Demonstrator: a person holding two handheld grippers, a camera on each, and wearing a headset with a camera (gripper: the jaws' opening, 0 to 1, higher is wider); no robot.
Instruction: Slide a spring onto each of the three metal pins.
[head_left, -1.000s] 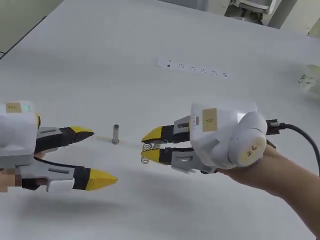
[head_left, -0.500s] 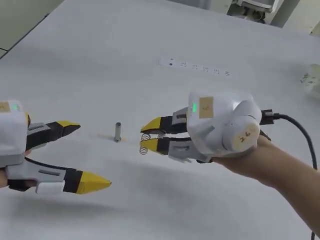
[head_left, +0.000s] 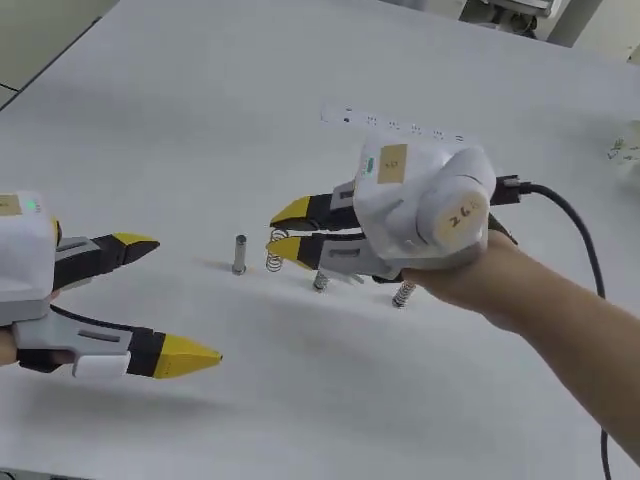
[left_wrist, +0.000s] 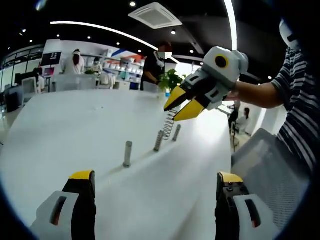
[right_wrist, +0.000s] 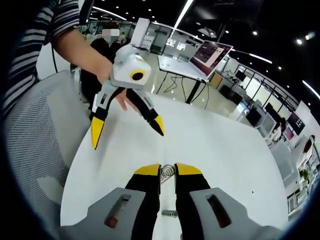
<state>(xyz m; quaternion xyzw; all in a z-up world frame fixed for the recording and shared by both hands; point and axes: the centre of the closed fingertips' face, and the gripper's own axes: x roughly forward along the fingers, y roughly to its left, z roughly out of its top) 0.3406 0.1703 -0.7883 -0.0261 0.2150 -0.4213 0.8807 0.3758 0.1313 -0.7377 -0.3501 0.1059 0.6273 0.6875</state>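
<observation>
Carrying: right gripper (head_left: 272, 234) clamps spring (head_left: 274, 262), now raised beside bare pin (head_left: 239, 253).
Idling: left gripper (head_left: 187, 300), jaws spread apart.
Remaining: bare pin alone.

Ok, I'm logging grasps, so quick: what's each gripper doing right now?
Left gripper: open, holding nothing.
Right gripper: shut on a spring.

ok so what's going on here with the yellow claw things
A person is working at a white bench with a gripper in each hand. The right gripper is shut on a spring, holding it just beside a bare metal pin. The left gripper is open and holds nothing. A second pin and a third pin appear to carry springs already.
</observation>
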